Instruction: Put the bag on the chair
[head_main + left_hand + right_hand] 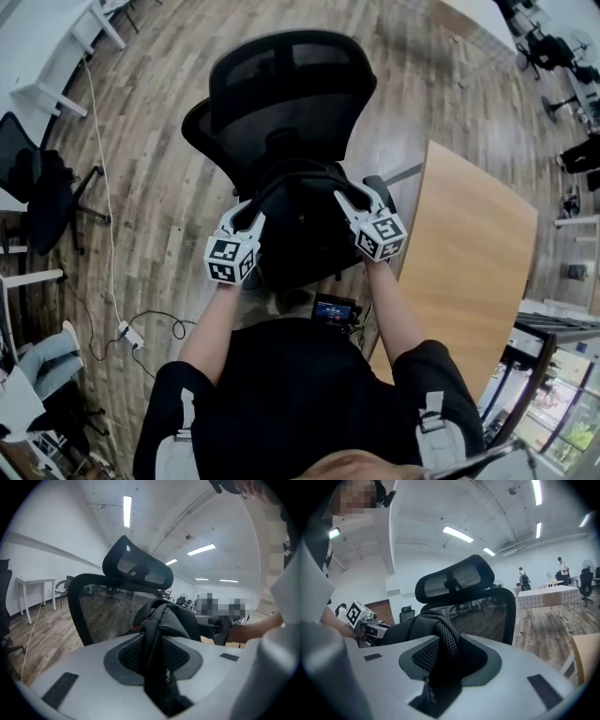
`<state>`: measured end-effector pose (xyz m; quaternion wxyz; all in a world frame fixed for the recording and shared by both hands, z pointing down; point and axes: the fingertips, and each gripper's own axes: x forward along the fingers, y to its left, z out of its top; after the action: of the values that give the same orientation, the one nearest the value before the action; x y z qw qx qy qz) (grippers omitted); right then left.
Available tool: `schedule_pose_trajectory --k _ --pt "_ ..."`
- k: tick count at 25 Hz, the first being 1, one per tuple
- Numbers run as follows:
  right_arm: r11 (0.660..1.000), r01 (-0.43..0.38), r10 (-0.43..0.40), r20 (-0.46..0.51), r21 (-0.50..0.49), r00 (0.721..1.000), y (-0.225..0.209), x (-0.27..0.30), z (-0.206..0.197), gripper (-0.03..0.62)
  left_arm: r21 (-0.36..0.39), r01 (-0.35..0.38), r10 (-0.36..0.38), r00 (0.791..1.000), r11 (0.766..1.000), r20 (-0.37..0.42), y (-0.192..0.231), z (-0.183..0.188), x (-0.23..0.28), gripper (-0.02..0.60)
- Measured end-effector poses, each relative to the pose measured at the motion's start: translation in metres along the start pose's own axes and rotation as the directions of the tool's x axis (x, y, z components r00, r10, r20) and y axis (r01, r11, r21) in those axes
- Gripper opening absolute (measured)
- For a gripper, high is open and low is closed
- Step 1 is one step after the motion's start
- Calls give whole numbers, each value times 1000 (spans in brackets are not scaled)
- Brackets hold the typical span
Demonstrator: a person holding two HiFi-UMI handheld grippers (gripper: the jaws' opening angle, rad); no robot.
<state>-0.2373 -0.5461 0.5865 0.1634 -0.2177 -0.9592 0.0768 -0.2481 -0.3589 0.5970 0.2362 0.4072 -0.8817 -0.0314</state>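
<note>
Left claw [249,214]: I found it clenched on a black mesh-padded shoulder strap [157,660], which ran up between both pads and filled the gap.
Right claw [356,197]: I recorded it likewise gripping, its pads closed on a second black mesh-padded strap [440,667].
Black fabric backpack [302,230]: it hung between the two claws, just ahead of and below their tips, with one strap in each.
Black mesh-backed office chair [281,89]: it stood just beyond both claws, its backrest and headrest facing me. The backpack was over the seat, in front of the backrest. I could not tell whether its base rested on the seat.
Claw attitude: the two were side by side, near each other, both pointing towards the backrest and slightly downward.
Light wooden table [469,234]: it was just to the right of the right claw.
Grey-brown wood-plank floor [150,178]: it lay beneath the chair and below both claws.
White cable [101,187]: it trailed along the floor, well to the left of the left claw.
</note>
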Motion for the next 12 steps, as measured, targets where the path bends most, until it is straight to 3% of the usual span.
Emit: schedule_pose_trajectory --k 5,12 --pt "1000 26 -25 -57 13 998 -19 23 -21 141 -48 5 -8 998 999 -60 19 -17 26 107" --pt "1000 15 -17 -95 -21 995 -38 59 -30 150 -71 -42 36 996 997 -80 47 -24 50 114"
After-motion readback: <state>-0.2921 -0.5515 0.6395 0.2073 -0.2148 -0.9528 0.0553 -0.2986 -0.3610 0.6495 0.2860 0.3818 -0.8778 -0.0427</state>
